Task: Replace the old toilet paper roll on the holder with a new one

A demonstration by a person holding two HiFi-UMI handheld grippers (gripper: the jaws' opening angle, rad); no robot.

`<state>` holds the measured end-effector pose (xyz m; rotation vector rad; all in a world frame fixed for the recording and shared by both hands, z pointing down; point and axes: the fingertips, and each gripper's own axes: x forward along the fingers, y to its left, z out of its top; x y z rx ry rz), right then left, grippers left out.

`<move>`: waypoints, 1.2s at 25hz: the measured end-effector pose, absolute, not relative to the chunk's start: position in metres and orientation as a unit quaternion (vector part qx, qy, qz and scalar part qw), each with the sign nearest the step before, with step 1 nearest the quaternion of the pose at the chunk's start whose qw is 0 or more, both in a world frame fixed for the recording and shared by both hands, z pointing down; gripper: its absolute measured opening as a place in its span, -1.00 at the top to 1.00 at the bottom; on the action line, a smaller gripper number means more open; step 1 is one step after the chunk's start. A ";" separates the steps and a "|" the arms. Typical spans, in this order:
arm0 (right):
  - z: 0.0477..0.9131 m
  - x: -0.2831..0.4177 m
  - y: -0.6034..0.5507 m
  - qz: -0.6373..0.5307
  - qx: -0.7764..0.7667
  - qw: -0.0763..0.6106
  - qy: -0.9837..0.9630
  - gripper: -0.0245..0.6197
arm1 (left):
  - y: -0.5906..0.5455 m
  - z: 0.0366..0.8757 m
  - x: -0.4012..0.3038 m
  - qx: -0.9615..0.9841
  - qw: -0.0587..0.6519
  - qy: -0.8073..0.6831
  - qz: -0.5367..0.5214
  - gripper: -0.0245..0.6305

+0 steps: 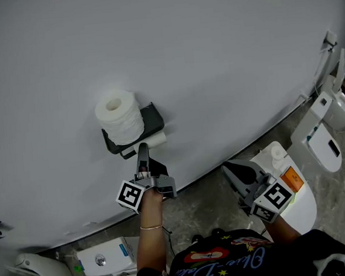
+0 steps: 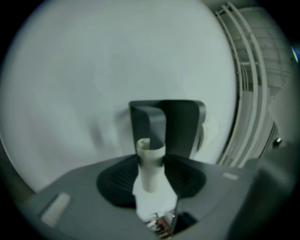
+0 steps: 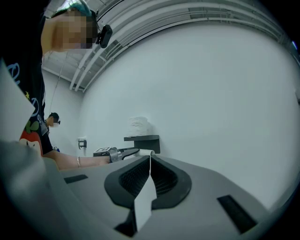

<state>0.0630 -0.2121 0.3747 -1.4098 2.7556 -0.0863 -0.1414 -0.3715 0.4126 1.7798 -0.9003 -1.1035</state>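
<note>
White wall's holder point(image 1: 151, 117) gives up the old roll point(image 1: 157, 140) best if the left gripper point(image 1: 142, 149) clamping it pulls straight out, sparing the new roll point(image 1: 120, 116); the right gripper point(image 3: 150, 157) pinches a slip point(image 3: 145, 197).

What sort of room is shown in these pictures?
Most likely a toilet room: a black paper holder on the wall carries a full paper roll, and white toilets stand on the floor.

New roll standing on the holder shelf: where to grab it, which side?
Grip the new roll across its outer wraps, mid-height, coming in from the room side. It stands on end on the holder shelf, core hole up, wall close behind, so front and sides are free. The right gripper is shut, nothing held; probably use that one.
</note>
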 end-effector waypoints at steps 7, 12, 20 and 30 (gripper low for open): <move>0.369 0.097 -0.202 -0.024 -0.495 0.030 0.868 0.88 | -0.381 0.413 -0.072 0.738 0.441 -0.315 -0.402 0.41; 0.371 0.122 -0.190 -0.029 -0.520 0.035 0.853 0.88 | -0.363 0.403 -0.022 0.780 0.423 -0.283 -0.364 0.41; 0.377 0.111 -0.192 -0.054 -0.493 0.051 0.867 0.88 | -0.282 0.406 -0.034 0.895 0.157 -0.402 -0.111 0.41; 0.380 0.046 -0.201 -0.062 -0.412 0.057 0.907 0.88 | -0.227 0.403 -0.098 0.857 0.028 -0.514 -0.014 0.41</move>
